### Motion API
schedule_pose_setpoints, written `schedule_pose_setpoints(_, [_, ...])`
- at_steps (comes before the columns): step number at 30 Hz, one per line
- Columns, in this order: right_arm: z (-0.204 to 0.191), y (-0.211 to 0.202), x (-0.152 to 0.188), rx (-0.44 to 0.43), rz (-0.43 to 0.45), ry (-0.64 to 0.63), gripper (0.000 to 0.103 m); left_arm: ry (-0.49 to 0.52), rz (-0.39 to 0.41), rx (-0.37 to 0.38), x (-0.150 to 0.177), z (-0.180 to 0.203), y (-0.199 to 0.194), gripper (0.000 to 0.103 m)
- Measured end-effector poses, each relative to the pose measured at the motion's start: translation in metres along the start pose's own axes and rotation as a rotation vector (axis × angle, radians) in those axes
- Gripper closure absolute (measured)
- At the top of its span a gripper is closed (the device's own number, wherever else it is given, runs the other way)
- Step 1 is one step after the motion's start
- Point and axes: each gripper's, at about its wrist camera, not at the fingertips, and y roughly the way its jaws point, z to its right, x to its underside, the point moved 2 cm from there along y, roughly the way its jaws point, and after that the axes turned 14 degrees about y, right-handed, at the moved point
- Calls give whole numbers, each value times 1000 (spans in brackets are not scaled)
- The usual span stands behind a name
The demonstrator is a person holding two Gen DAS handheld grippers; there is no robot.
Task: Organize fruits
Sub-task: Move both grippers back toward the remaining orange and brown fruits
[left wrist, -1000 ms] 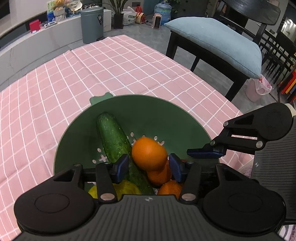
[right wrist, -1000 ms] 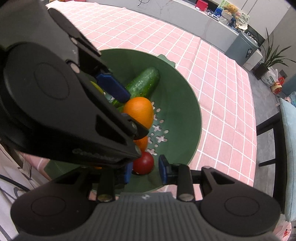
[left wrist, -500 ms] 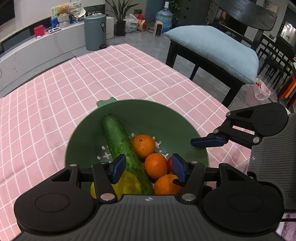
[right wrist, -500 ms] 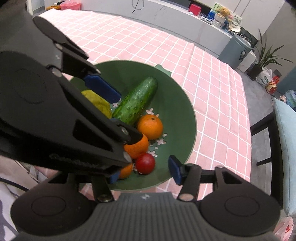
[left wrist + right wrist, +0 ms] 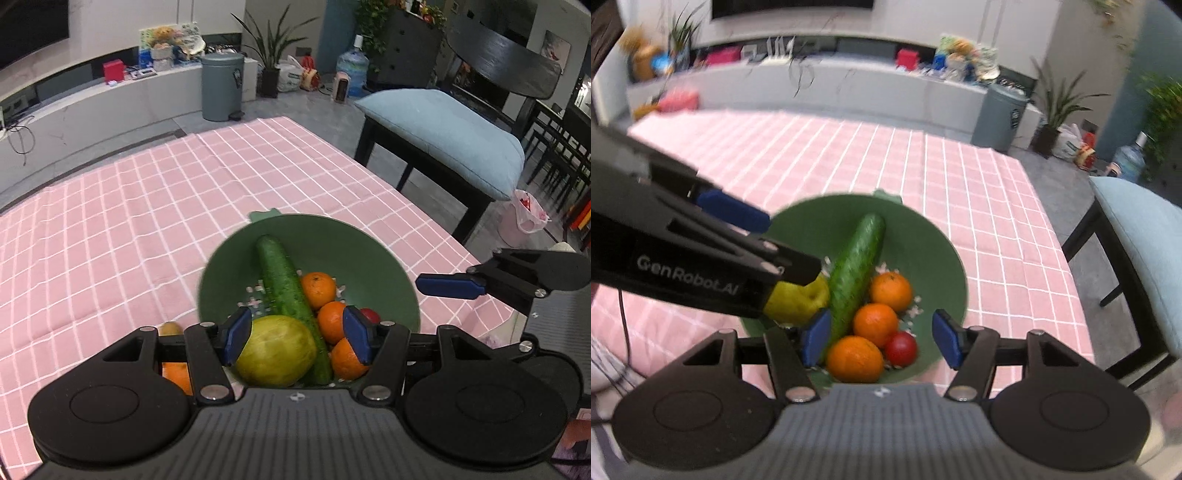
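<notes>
A green colander bowl (image 5: 354, 240) (image 5: 923, 236) sits on the pink checked tablecloth. It holds a cucumber (image 5: 286, 284) (image 5: 855, 269), three oranges (image 5: 318, 290) (image 5: 890, 291), a yellow-green fruit (image 5: 277, 350) (image 5: 798, 301) and a small red tomato (image 5: 901, 348) (image 5: 370, 315). My left gripper (image 5: 293, 339) is open and empty above the bowl's near side. My right gripper (image 5: 881, 341) is open and empty above the bowl's near rim. Another orange (image 5: 177, 374) and a brown kiwi (image 5: 170, 328) lie on the cloth outside the bowl, left of the left gripper.
The pink checked table (image 5: 129, 206) stretches far and left. A black chair with a blue cushion (image 5: 443, 125) (image 5: 1137, 229) stands at the table's right edge. A grey bin (image 5: 221, 86) and a white counter stand beyond the table.
The left gripper let an orange go into the bowl and drew back and up. The right gripper opened wider and also pulled back from the bowl.
</notes>
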Motion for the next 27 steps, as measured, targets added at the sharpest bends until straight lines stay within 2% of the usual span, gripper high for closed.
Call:
schedule_pose_setpoints(7, [-22, -8, 8, -39, 61, 101, 45, -45, 31, -33, 18, -23, -25, 36])
schedule_pose_setpoints(14, [-49, -10, 17, -90, 97, 115, 45, -75, 36, -51, 43, -48, -37, 36])
schedule_pose_setpoints(21, [-88, -4, 26, -125, 108, 18, 45, -123, 39, -46, 71, -78, -45, 36])
schedule_pose_setpoints(27, [-111, 6, 27, -124, 113, -126, 56, -161, 25, -22, 90, -98, -43, 36])
